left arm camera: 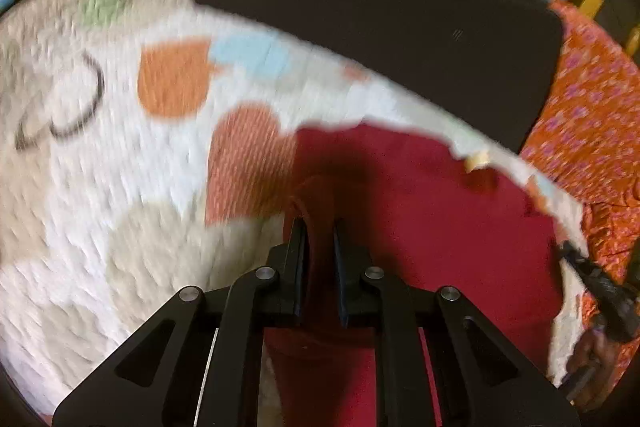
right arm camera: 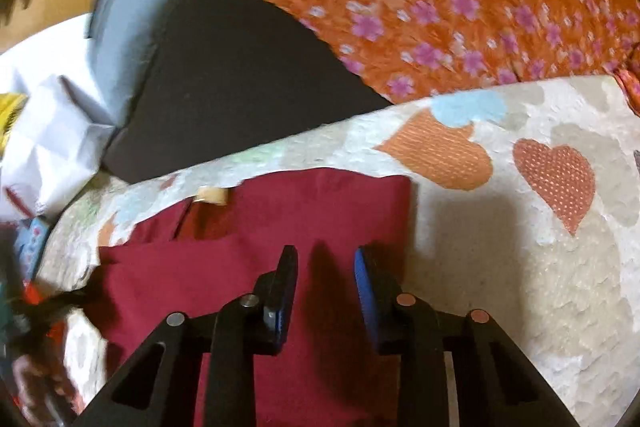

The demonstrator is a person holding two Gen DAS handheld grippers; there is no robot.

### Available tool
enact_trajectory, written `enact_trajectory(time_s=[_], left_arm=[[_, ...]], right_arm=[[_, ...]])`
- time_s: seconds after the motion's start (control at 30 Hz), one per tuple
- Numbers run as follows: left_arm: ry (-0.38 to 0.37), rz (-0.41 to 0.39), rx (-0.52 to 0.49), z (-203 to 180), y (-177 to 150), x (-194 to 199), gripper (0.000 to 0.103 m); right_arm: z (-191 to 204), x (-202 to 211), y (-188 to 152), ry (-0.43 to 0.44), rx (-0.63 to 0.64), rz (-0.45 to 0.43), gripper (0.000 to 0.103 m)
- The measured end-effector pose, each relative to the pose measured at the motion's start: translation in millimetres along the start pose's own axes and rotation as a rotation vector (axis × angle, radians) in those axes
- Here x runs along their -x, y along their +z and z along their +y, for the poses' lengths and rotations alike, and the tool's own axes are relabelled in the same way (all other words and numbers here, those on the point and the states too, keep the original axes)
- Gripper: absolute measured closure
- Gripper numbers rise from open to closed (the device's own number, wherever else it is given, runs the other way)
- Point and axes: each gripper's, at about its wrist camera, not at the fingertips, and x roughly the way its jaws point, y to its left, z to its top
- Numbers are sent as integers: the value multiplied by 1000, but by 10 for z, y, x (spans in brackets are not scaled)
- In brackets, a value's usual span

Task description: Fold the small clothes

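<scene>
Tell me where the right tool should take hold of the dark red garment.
Grip the dark red garment at its straight side edge near the far corner, coming in from the heart-print blanket side: that edge lies flat, exposed and unobstructed.

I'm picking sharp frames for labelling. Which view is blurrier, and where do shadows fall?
Left wrist view: heavier motion smear over the heart-print blanket; dark shadow on the red garment. Right wrist view: orange floral fabric smeared; tool shadows on garment and blanket.
</scene>
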Motion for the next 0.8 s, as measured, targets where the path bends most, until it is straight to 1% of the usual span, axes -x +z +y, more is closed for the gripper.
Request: enact_trajectory(time_s=[0.07, 0.13, 0.17, 0.2, 0.23, 0.27, 0.33, 0.4, 0.47, 0.5, 0.53, 0.57, 0.63, 0.67, 0.7, 0.77, 0.8], left_arm=[[21, -17, -23, -40, -15, 7, 92], [41, -42, -52, -106, -8, 38, 92], [51, -47, -65, -128, -13, 32, 92], [59, -44, -71, -151, -21, 7, 91], [66, -42, -75, -142, -25, -11, 91], [69, -42, -75, -149, -23, -24, 90], [65, -41, -67, -123, -32, -2, 90], [60, -45, -65, -125, -25, 45, 89], [67, -47, -66, -128, -32, 59, 85], [72, -44, -65, -123, -43, 53, 85], [77, -41, -64, -122, -51, 40, 82], [86, -40, -62, -117, -61, 21, 80], [88, -39, -57, -111, -79, -3, 78], [85, -38, -52, -106, -85, 0, 78], [80, -33, -40, -93, -97, 25, 78], [68, -25, -25, -67, -132, 99, 78], [59, -16, -19, -48, -170, 159, 77]], right_arm=[[118, 32, -59, -9, 88, 4, 75], [184, -81, -98, -74, 163, 46, 75], [170, -226, -112, -115, 183, 93, 75], [150, -346, -112, -129, 186, 128, 75], [128, -434, -99, -128, 184, 136, 75], [114, -461, -66, -126, 183, 117, 75], [108, -414, -10, -128, 167, 129, 75], [100, -250, -8, -120, 139, 107, 74], [110, -25, -92, -98, 143, 80, 73], [110, 65, -160, -98, 154, 72, 71], [107, 103, -233, -107, 165, 73, 70], [100, 90, -304, -123, 176, 90, 67], [20, -77, -429, -165, 186, 152, 65], [-52, -126, -466, -157, 171, 121, 64], [-129, -89, -465, -122, 120, 107, 64], [-223, 44, -447, -92, 26, 93, 64], [-259, 146, -456, -71, -5, 62, 63]])
